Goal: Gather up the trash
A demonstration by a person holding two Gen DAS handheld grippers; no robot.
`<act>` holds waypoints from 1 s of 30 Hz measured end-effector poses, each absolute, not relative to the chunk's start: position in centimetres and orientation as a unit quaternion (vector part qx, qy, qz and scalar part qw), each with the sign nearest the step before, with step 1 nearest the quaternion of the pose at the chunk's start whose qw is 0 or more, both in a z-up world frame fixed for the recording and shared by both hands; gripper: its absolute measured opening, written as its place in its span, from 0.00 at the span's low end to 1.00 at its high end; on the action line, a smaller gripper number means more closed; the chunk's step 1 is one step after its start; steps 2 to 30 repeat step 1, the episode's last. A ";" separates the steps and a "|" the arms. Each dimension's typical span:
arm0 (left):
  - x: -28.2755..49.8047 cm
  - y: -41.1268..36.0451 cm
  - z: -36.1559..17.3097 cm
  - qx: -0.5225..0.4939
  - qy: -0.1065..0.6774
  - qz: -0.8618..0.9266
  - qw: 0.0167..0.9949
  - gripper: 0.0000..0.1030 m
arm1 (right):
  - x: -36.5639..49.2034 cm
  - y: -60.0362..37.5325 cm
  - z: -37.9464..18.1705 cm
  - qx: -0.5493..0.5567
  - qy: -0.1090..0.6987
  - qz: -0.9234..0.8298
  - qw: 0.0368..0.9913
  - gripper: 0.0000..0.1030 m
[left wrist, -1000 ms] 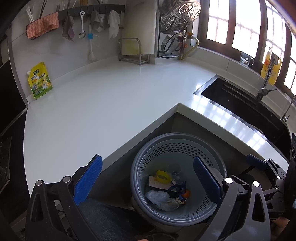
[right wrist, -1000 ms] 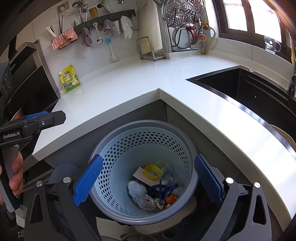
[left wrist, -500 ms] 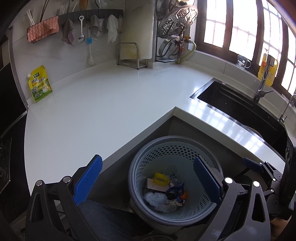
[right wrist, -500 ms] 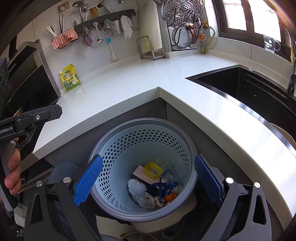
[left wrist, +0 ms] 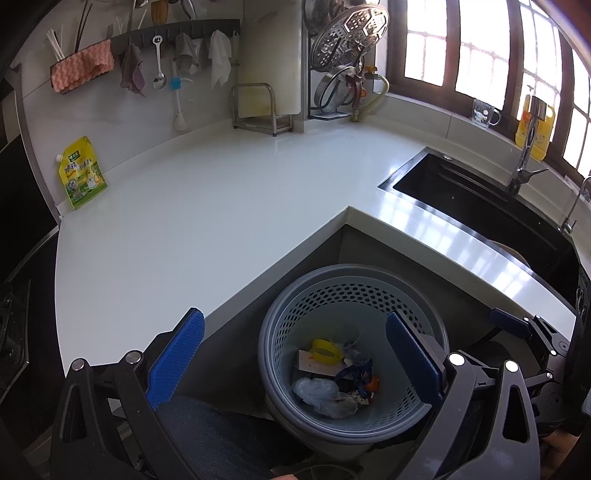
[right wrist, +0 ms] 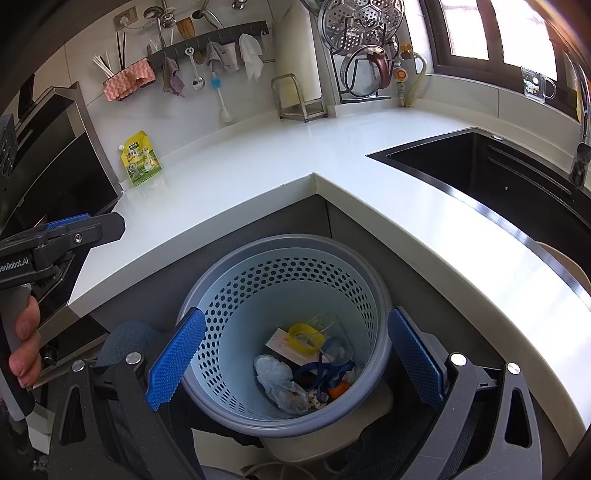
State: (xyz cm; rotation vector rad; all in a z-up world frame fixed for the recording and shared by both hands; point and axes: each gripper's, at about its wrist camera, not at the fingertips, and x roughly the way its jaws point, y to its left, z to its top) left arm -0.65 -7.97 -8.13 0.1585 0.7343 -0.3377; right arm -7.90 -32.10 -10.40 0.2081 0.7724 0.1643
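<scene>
Trash sits in the perforated grey-blue plastic basket point(right wrist: 284, 332), below the white counter point(left wrist: 192, 221).
Both your left tool point(left wrist: 295, 363) and right tool point(right wrist: 293, 363) hang wide and empty above it. Collection looks near finished; only a yellow-green pouch point(left wrist: 82, 173) remains at ten o'clock, probably not trash. Check before reaching.

Countertop point(left wrist: 221, 206): white, L-shaped, fills the frame's middle.
Yellow pouch point(left wrist: 82, 173): left, leaning on the wall.
Pink cloth point(left wrist: 82, 70): upper left, on the rail.
Sink point(left wrist: 480, 218): dark, right.
Steamer rack point(left wrist: 349, 33): top centre.
Glass mug point(left wrist: 485, 114): upper-right sill.
</scene>
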 end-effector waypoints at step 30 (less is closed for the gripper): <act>-0.7 -8.0 -8.1 0.075 0.357 -0.165 0.916 0.94 | -7.9 -32.1 -10.4 0.102 0.375 0.080 0.918 0.92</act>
